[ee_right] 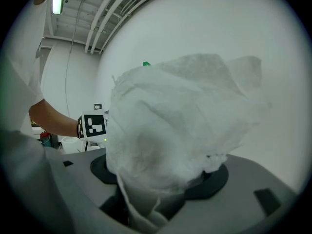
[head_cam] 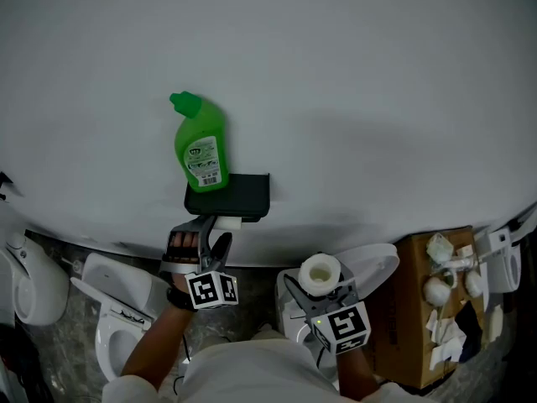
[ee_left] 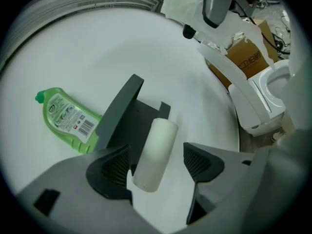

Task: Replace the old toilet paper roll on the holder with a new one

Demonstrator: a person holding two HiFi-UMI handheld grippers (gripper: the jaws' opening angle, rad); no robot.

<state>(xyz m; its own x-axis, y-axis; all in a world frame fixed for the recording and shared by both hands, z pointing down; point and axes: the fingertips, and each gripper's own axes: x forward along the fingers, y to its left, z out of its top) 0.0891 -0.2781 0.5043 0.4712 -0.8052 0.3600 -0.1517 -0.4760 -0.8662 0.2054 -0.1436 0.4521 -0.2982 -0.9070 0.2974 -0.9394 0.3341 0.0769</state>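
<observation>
Two rolls show here, and we start with the old roll [ee_left: 155,152]: a bare, smooth, off-white tube with no paper left on it, sticking out from under the shelf of the black holder [ee_left: 122,113] on the white wall [head_cam: 377,99]. We see the left gripper [ee_left: 157,165] set around this tube with its jaws apart, one ribbed pad on each side; there is a clear gap on one side, while the other pad is just beside the tube. The new roll [head_cam: 320,273] is a full white roll held upright, its hollow core facing up in the head view, well to the right of the holder and lower in that view. The right gripper [ee_right: 161,179] is clamped on it, and in its own view we see loose, crumpled paper bulging over the jaws and filling most of the picture. On top of the holder's shelf a green bottle [head_cam: 200,145] with a printed label stands against the wall. Below, a white toilet [head_cam: 117,309] is at the left, and a cardboard box [head_cam: 419,309] holding scraps of white paper is at the right.
</observation>
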